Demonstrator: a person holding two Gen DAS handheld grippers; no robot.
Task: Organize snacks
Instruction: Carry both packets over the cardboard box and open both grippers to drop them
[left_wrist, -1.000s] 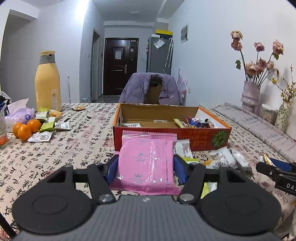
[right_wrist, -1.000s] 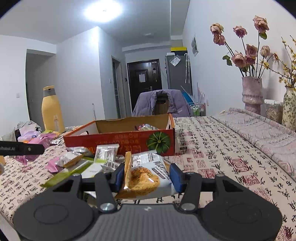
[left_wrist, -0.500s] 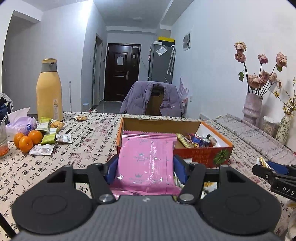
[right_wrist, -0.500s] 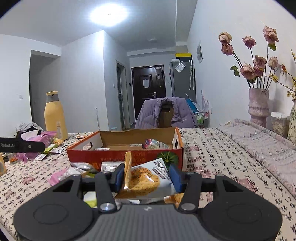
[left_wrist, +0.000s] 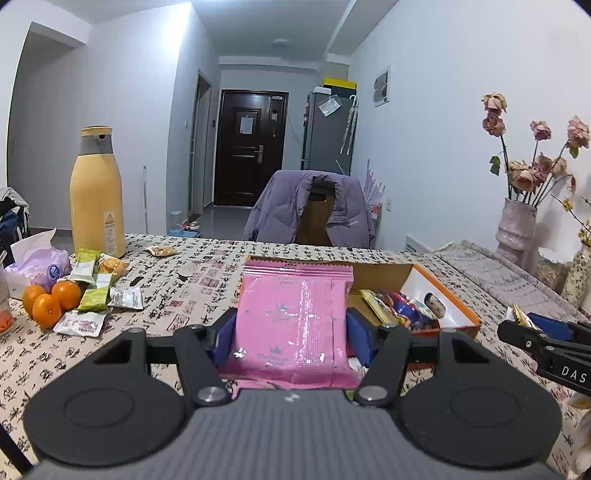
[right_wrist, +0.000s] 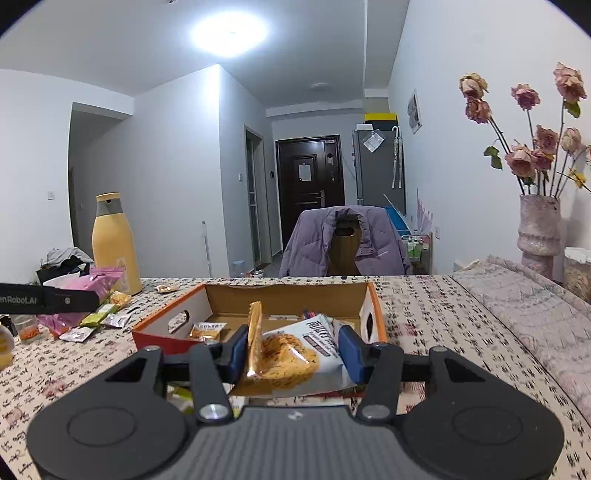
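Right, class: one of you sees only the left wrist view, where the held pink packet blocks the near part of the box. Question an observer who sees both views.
Operator: What is my other gripper carrying?
Observer: The right gripper is shut on a white biscuit packet with a gold edge.
Operator: Is the near left corner of the box free?
Observer: No, a small orange packet lies flat on the floor of the box there.
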